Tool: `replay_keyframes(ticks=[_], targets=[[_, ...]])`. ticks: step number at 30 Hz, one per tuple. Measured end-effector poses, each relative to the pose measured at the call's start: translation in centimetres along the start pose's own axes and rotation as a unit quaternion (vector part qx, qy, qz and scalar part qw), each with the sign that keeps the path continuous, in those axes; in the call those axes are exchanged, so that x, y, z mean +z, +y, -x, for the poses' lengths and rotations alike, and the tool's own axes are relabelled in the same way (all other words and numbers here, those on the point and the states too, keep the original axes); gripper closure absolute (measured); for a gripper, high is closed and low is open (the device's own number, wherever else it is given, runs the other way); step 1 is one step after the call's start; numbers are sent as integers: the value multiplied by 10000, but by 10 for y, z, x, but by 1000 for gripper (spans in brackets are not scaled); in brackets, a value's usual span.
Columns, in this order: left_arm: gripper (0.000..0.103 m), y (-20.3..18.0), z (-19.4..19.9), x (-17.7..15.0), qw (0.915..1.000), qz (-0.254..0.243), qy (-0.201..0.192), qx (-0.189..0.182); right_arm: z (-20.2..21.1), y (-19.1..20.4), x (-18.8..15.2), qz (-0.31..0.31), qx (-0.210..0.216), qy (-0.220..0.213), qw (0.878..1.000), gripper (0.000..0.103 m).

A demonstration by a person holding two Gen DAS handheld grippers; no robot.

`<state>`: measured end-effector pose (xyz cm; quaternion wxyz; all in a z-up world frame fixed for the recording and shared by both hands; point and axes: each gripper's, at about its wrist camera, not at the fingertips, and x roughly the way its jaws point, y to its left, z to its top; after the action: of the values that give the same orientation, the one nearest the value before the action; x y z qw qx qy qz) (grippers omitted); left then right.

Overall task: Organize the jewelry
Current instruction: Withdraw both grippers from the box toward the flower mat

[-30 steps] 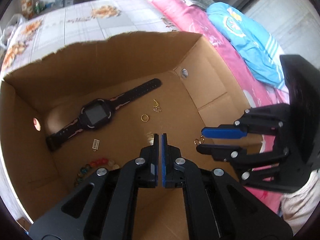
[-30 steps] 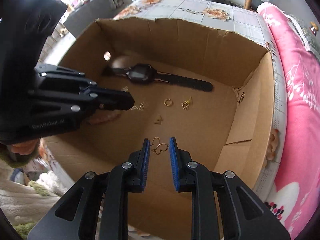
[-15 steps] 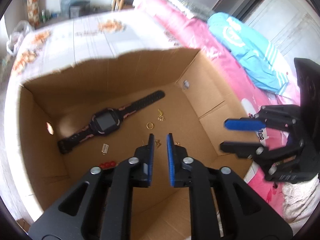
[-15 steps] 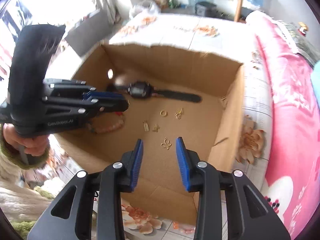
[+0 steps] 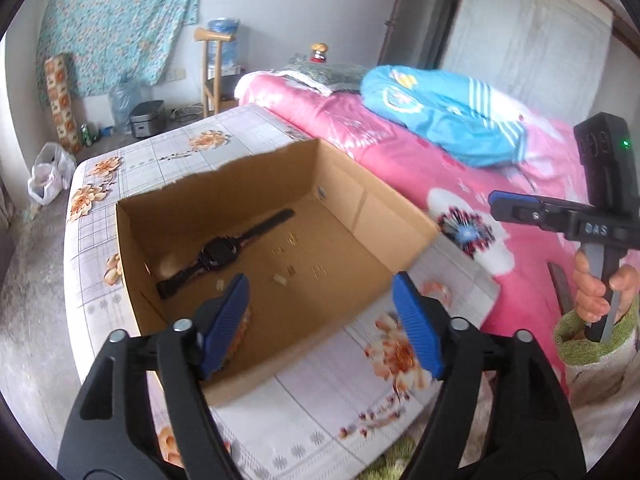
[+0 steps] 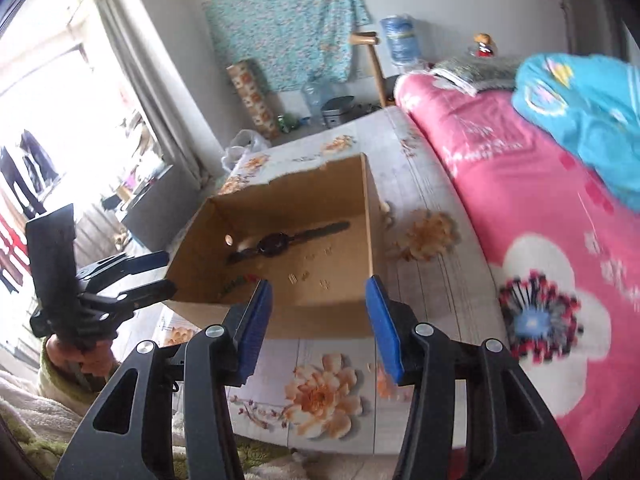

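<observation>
The left gripper hung above the near edge of the cardboard box, jaws spread wide and empty. On the box floor lay the black watch, and to its right the small gold pieces, loosely scattered. They looked light, thin and slippery, best pinched edgewise. The right gripper was likewise released and empty.

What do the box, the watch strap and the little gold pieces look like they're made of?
Box: plain brown cardboard, matte, with a ragged torn back rim.
Watch strap: matte black, probably rubber or silicone; it lies limp.
Gold pieces: yellowish, likely metal, but too small and blurred to be sure.
</observation>
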<state>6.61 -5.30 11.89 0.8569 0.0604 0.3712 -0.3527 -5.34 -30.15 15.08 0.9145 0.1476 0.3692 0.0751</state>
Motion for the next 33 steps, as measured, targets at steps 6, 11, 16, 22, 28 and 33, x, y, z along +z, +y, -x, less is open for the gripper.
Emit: replay_keyframes(ticks=[6,11,16,22,28,33], targets=[[23,-27,-10,-33,9992,-273,282,-23,-17,-17,-43,-499,-98,368,9980,55],[22,-42,-35,-55,9975,-382,573,130,-39,-22,-64,-469,-458,639,9958,55],[22,-39,-65,-71,9942,-322,914,470,-61,-22,-75,-258,-840,901,9921,55],[22,-34,-98,-88,9867,-399,1289,910,-69,-17,-83,-62,-1058,1020,9891,55],[22,-36,-117,-94,9803,-424,1597,1084,-68,-23,-89,-120,-1064,1075,9884,55],[21,-31,-125,-94,9779,-181,1747,1133,-72,-24,-86,-111,-1130,1168,9866,55]])
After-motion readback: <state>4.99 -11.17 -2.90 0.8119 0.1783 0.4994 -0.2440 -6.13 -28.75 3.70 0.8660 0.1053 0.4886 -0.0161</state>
